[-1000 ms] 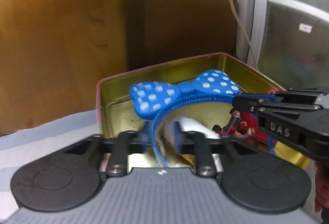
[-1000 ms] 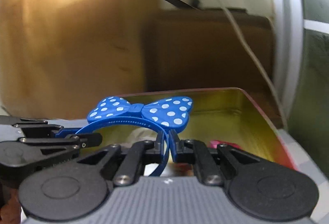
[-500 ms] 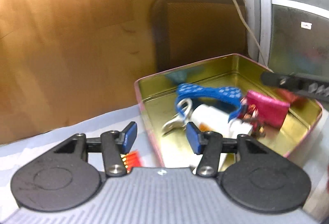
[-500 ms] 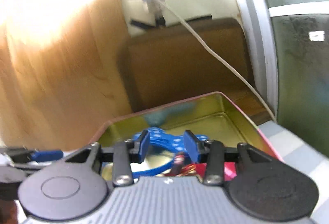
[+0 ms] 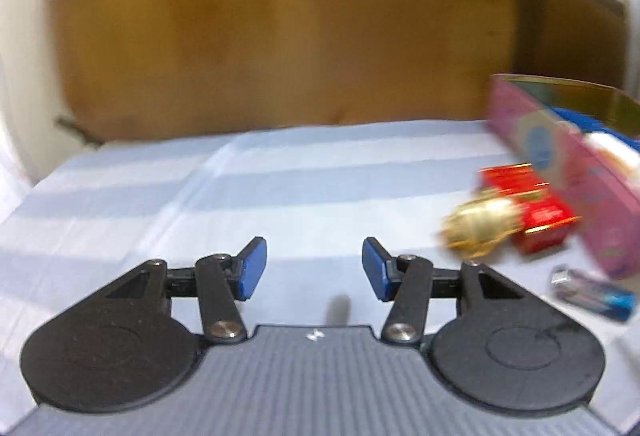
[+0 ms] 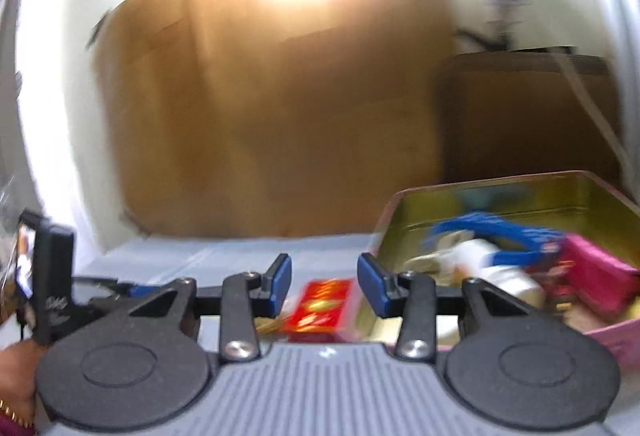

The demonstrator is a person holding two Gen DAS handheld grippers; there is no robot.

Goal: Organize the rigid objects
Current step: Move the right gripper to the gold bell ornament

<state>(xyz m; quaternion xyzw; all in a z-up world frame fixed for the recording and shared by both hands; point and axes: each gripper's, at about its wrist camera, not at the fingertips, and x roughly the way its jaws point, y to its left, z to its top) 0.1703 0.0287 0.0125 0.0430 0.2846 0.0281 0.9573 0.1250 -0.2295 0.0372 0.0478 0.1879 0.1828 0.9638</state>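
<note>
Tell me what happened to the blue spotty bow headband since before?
Both grippers let it go. The blue polka-dot bow headband now lies in the pink tin box. The left gripper and right gripper opened and swung away left. The red packet stayed on the striped cloth.

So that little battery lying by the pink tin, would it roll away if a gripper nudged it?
Probably. The battery looks cylindrical and lies on its side on the striped cloth, so a sideways push would likely roll it. It looks smooth, so it might slip between fingers. The pink tin beside it could stop it.
</note>
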